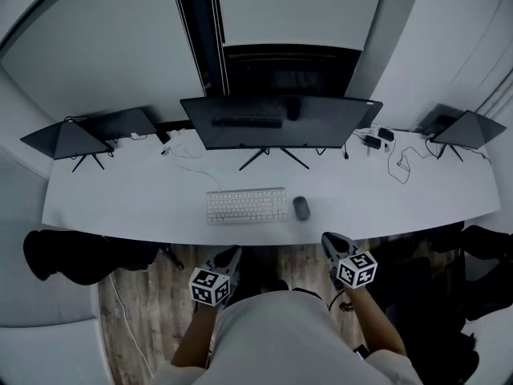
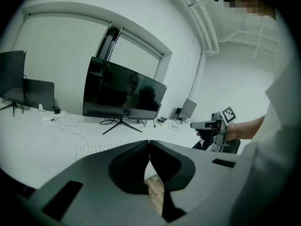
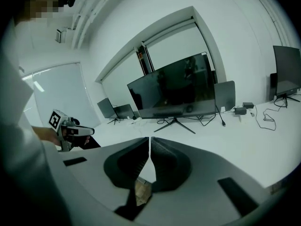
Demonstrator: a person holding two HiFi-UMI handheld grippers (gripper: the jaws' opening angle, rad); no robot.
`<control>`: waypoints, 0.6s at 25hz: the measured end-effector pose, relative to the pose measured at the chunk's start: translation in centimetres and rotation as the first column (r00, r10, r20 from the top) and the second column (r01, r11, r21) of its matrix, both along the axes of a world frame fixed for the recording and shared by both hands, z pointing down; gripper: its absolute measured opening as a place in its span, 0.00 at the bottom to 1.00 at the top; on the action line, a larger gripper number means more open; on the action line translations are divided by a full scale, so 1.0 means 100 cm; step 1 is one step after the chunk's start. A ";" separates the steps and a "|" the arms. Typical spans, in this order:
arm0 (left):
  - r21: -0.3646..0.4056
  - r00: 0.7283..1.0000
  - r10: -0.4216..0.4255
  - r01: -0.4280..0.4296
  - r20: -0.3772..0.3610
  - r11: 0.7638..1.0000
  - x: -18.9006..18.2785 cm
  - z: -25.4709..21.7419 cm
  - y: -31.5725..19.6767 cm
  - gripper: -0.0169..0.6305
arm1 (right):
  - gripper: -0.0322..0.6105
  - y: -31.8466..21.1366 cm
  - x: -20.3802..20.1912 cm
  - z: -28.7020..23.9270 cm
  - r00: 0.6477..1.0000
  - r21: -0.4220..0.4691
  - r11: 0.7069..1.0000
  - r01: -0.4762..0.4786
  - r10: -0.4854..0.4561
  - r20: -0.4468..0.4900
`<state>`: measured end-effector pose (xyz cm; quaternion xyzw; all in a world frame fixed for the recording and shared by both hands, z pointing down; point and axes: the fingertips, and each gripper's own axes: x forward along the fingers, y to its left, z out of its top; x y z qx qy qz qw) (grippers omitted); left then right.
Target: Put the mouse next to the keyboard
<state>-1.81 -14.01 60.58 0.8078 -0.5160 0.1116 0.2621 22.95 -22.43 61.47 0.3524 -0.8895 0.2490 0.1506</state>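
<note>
In the head view, the mouse (image 1: 301,208) is found on the white desk (image 1: 120,207), just beside the right end of the keyboard (image 1: 247,205), with its long axis pointing away from the person. Both tools are held short of the desk's near edge. The right gripper (image 1: 333,241) is the nearer one, and the mouse lies ahead of it, slightly to its left; the left gripper (image 1: 231,255) is farther off.

In the left gripper view, its jaws are pressed together with nothing between them.

In the right gripper view, the jaws are likewise closed and empty, and the mouse is not shown. The placement is judged already met.

No legible text, keyboard (image 1: 247,205) key legends too small to read
</note>
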 end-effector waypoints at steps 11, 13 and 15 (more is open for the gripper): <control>0.047 0.994 -0.104 0.103 0.013 0.994 0.027 -0.015 0.063 0.05 | 0.11 0.045 0.018 0.003 0.998 0.023 0.998 0.064 -0.065 0.013; 0.044 0.994 -0.112 0.111 0.012 0.993 0.028 -0.016 0.071 0.05 | 0.11 0.049 0.018 0.000 0.998 0.025 0.997 0.068 -0.069 0.015; 0.044 0.993 -0.116 0.115 0.013 0.992 0.028 -0.017 0.077 0.05 | 0.11 0.053 0.017 -0.001 0.998 0.026 0.997 0.068 -0.068 0.017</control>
